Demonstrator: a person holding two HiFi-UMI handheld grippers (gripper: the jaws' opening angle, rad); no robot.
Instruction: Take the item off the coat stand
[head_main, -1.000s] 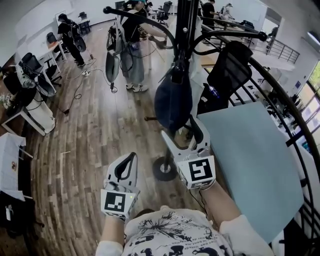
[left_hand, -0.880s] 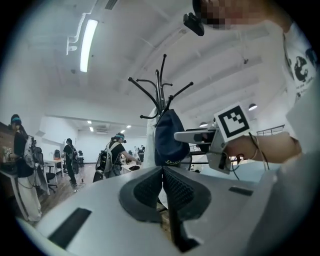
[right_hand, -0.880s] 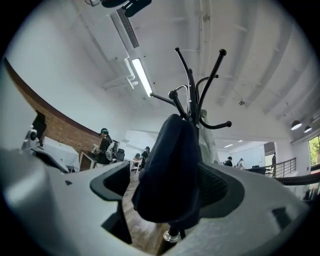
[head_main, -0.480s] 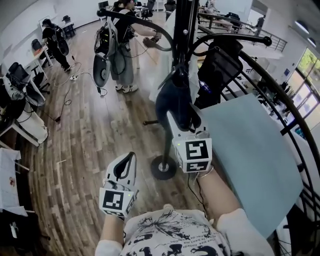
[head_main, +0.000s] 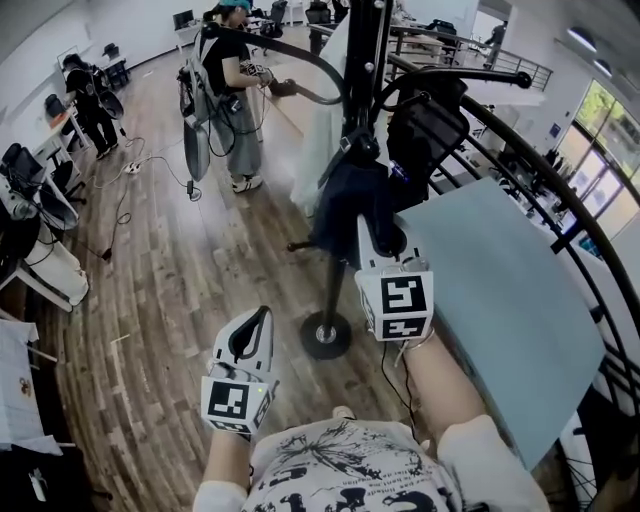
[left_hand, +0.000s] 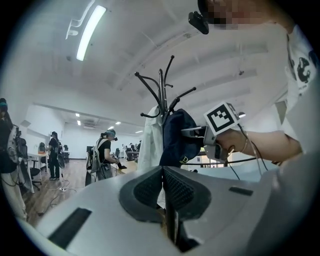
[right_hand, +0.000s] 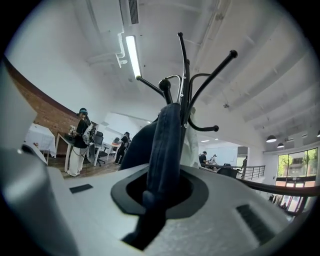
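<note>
A black coat stand (head_main: 364, 70) rises from a round base (head_main: 325, 338) on the wood floor. A dark blue fabric item (head_main: 347, 200) hangs from one of its hooks. My right gripper (head_main: 383, 238) reaches into the item's lower edge; its jaws are closing, and in the right gripper view the blue fabric (right_hand: 167, 140) is pinched between them at my right gripper (right_hand: 159, 194). My left gripper (head_main: 251, 333) is held low and to the left of the stand, shut and empty. From the left gripper (left_hand: 163, 187) view the item (left_hand: 175, 137) hangs ahead.
A white garment (head_main: 322, 140) and a black bag (head_main: 428, 128) also hang on the stand. A light blue board (head_main: 500, 300) lies close on the right beside a curved black railing (head_main: 575, 230). A person (head_main: 228, 90) stands beyond the stand; desks (head_main: 40, 250) line the left.
My right gripper rose to the dark blue item and its wide jaws came together on the fabric. My left gripper stayed where it was.
</note>
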